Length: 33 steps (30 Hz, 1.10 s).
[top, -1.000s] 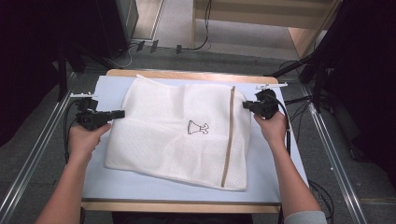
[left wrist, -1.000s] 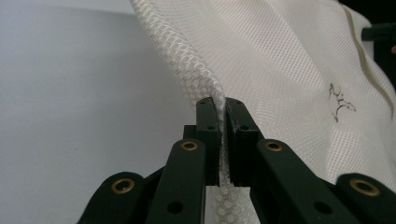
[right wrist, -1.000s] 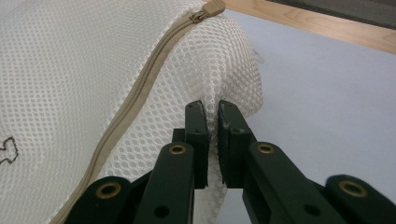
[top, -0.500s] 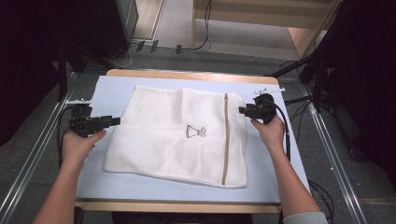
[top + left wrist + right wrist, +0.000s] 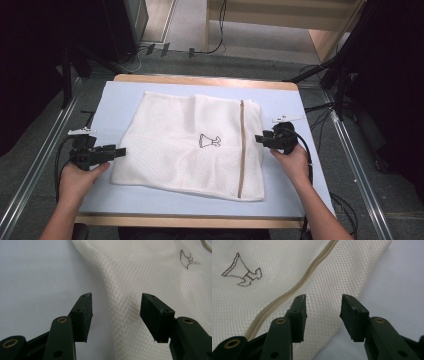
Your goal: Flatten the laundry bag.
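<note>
A white mesh laundry bag (image 5: pixel 192 142) lies flat on the pale blue table top (image 5: pixel 285 105). A beige zipper (image 5: pixel 241 145) runs down its right side, and a small dress outline (image 5: pixel 210 141) is stitched near its middle. My left gripper (image 5: pixel 117 150) hovers at the bag's left edge, jaws open, with the mesh edge (image 5: pixel 125 302) between and beyond them. My right gripper (image 5: pixel 259 138) stands open at the bag's right edge, over the mesh (image 5: pixel 324 290) beside the zipper (image 5: pixel 294 288). Neither holds anything.
The table has a wooden rim (image 5: pixel 200 80) at the far side. Metal rails (image 5: pixel 40 165) run along both sides of the table, and cables (image 5: pixel 210 50) lie on the floor beyond. Bare blue surface shows left of the bag (image 5: pixel 37 277) and right of it (image 5: pixel 402 285).
Both grippers moved toward the person along the bag's side edges. The bag has shifted nearer and flattened on the table.
</note>
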Tool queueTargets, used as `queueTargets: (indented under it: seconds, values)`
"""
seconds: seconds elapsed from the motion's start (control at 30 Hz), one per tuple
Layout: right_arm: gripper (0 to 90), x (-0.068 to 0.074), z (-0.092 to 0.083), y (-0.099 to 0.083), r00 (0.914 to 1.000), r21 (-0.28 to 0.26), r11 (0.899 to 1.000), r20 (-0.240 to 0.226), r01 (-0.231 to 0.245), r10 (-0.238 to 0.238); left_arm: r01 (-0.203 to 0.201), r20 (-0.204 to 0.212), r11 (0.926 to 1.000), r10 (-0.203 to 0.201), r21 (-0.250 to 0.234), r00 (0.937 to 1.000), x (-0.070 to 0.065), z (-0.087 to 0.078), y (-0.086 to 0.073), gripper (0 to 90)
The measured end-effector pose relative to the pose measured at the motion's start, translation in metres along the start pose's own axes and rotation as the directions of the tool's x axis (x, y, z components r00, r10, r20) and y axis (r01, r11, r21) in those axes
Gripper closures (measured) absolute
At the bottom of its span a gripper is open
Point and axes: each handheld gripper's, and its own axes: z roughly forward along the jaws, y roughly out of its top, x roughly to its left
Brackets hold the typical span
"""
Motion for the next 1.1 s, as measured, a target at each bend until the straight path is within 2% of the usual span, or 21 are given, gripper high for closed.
queueTargets:
  seconds: [0.1, 0.2, 0.27, 0.3, 0.33, 0.37, 0.4, 0.5, 0.57, 0.6, 0.67, 0.8, 0.87, 0.93, 0.97, 1.03, 1.07, 1.1]
  values:
    - [55.4, 0.002, -0.002, -0.009, 0.9999, -0.004, 1.000, -0.015, 0.003, -0.003, 0.001, 0.008, 1.0000, -0.001, 0.004, 1.0000, -0.005, -0.003, -0.010, 44.3]
    - [53.7, 0.004, -0.001, -0.017, 0.9997, 0.018, 1.000, -0.023, 0.008, -0.007, -0.006, 0.006, 0.9997, 0.005, 0.023, 1.0000, -0.007, -0.002, -0.015, 43.9]
    - [52.2, 0.005, 0.003, -0.021, 0.9994, 0.036, 0.999, -0.027, 0.021, -0.020, 0.001, 0.007, 0.9981, -0.001, 0.062, 1.0000, -0.008, 0.004, -0.018, 44.4]
    - [51.6, 0.006, 0.005, -0.022, 0.9994, 0.052, 0.998, -0.029, 0.023, -0.021, 0.008, 0.025, 0.9970, -0.010, 0.077, 0.9996, -0.008, 0.006, -0.018, 47.3]
    - [51.6, 0.006, 0.008, -0.023, 0.9991, 0.059, 0.998, -0.028, 0.033, -0.032, 0.008, 0.025, 0.9970, -0.010, 0.077, 0.9996, -0.008, 0.006, -0.018, 50.7]
    - [51.9, 0.006, 0.011, -0.023, 0.9989, 0.069, 0.997, -0.026, 0.041, -0.039, 0.036, 0.035, 0.9935, -0.040, 0.107, 0.9986, -0.007, 0.011, -0.018, 56.3]
    - [51.9, 0.006, 0.011, -0.023, 0.9989, 0.069, 0.997, -0.026, 0.041, -0.039, 0.036, 0.035, 0.9935, -0.040, 0.107, 0.9986, -0.007, 0.011, -0.018, 62.9]
    - [60.6, 0.009, 0.015, -0.022, 0.9979, 0.076, 0.995, -0.009, 0.064, -0.064, 0.010, 0.039, 0.9876, -0.016, 0.157, 0.9991, -0.009, 0.018, -0.015, 81.6]
    - [69.5, 0.010, 0.015, -0.022, 0.9966, 0.080, 0.994, 0.016, 0.079, -0.081, 0.007, 0.051, 0.9866, -0.016, 0.163, 0.9985, -0.008, 0.020, -0.014, 86.8]
    - [72.8, 0.010, 0.016, -0.022, 0.9975, 0.081, 0.994, 0.016, 0.067, -0.068, 0.003, 0.054, 0.9857, -0.012, 0.169, 0.9985, -0.008, 0.021, -0.012, 87.3]
    - [80.8, 0.009, 0.016, -0.021, 0.9981, 0.084, 0.995, 0.027, 0.053, -0.056, 0.000, 0.049, 0.9872, -0.008, 0.159, 0.9988, -0.006, 0.023, -0.005, 87.9]
    - [88.9, 0.009, 0.017, -0.019, 0.9984, 0.099, 0.994, 0.015, 0.053, -0.055, 0.017, 0.040, 0.9927, -0.022, 0.119, 0.9989, 0.005, 0.024, 0.005, 87.9]
    - [90.0, 0.012, 0.017, -0.017, 0.9979, 0.110, 0.992, 0.019, 0.060, -0.062, 0.020, 0.016, 0.9944, -0.022, 0.104, 0.9996, 0.012, 0.025, 0.012, 87.9]
    - [90.0, 0.013, 0.016, -0.017, 0.9979, 0.111, 0.992, 0.008, 0.063, -0.065, 0.021, 0.008, 0.9951, -0.022, 0.096, 0.9997, 0.016, 0.025, 0.016, 87.8]
    - [90.0, 0.017, 0.015, -0.016, 0.9982, 0.121, 0.991, -0.014, 0.059, -0.058, 0.031, -0.005, 0.9966, -0.030, 0.076, 0.9995, 0.024, 0.026, 0.023, 87.8]
    - [90.0, 0.023, 0.015, -0.017, 0.9972, 0.124, 0.990, -0.025, 0.073, -0.070, 0.038, -0.016, 0.9976, -0.037, 0.059, 0.9992, 0.032, 0.029, 0.031, 87.8]
    - [90.0, 0.023, 0.015, -0.017, 0.9972, 0.124, 0.990, -0.025, 0.073, -0.070, 0.038, -0.016, 0.9976, -0.037, 0.059, 0.9992, 0.032, 0.029, 0.031, 87.7]
    - [90.0, 0.032, 0.015, -0.018, 0.9957, 0.131, 0.987, -0.033, 0.090, -0.087, 0.046, -0.025, 0.9976, -0.045, 0.051, 0.9987, 0.038, 0.034, 0.038, 87.6]
